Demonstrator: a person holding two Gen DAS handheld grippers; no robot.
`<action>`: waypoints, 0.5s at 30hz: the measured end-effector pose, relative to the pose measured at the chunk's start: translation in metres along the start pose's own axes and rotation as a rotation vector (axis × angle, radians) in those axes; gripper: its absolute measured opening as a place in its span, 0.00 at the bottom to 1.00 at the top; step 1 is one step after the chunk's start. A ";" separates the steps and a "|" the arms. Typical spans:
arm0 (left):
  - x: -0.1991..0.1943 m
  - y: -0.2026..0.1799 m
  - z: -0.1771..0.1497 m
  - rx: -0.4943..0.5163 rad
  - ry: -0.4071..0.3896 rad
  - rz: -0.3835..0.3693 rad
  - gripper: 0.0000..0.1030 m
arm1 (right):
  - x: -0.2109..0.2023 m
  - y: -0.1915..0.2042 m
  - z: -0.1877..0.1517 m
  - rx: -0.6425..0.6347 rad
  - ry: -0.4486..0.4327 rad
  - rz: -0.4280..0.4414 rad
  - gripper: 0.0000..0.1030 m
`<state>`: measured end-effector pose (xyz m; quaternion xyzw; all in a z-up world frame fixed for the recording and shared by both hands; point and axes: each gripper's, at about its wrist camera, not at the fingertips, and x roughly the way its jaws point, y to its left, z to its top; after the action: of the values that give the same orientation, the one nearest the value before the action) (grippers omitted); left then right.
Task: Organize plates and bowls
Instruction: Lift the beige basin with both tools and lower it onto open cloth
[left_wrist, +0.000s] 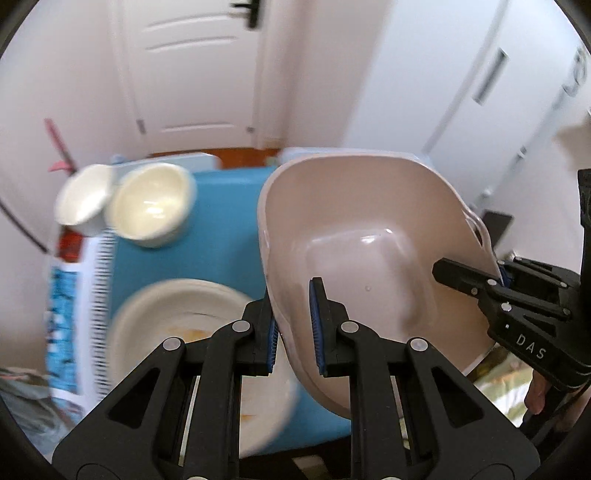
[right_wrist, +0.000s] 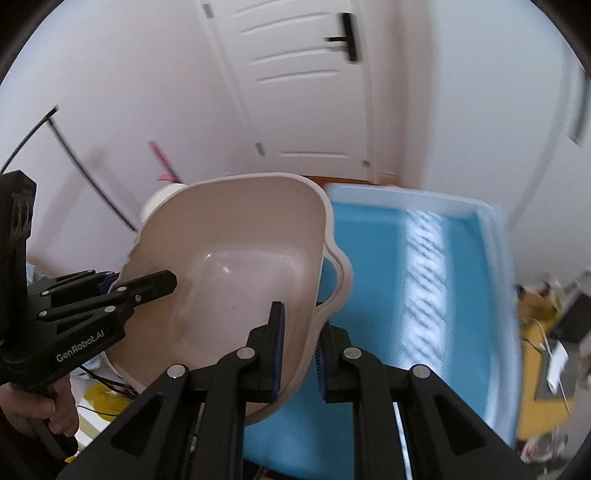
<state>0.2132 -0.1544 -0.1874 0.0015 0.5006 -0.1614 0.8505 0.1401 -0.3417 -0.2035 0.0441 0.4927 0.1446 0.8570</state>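
A large beige plastic basin (left_wrist: 369, 236) is held tilted in the air above a blue tray (left_wrist: 221, 236). My left gripper (left_wrist: 293, 328) is shut on the basin's left rim. My right gripper (right_wrist: 299, 350) is shut on its right rim (right_wrist: 325, 295); it also shows in the left wrist view (left_wrist: 476, 277). The basin (right_wrist: 229, 258) looks empty. On the tray lie a large white plate (left_wrist: 173, 325) with orange smears, a cream bowl (left_wrist: 153, 203) and a white cup (left_wrist: 83, 199).
The blue tray (right_wrist: 436, 277) has a white ribbed strip (right_wrist: 421, 280) and a pale raised edge. A white door (left_wrist: 192, 74) and white walls stand behind it. Clutter lies on a yellow surface (right_wrist: 535, 369) to the right.
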 end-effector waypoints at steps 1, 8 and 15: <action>0.008 -0.012 -0.005 0.011 0.010 -0.013 0.13 | -0.005 -0.015 -0.007 0.010 0.002 -0.008 0.13; 0.077 -0.072 -0.031 0.078 0.096 -0.047 0.13 | 0.019 -0.082 -0.052 0.078 0.032 -0.074 0.13; 0.117 -0.090 -0.045 0.123 0.145 -0.031 0.13 | 0.046 -0.118 -0.068 0.149 0.019 -0.054 0.13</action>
<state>0.2022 -0.2640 -0.2955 0.0579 0.5498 -0.2045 0.8078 0.1276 -0.4453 -0.3021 0.0930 0.5113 0.0850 0.8501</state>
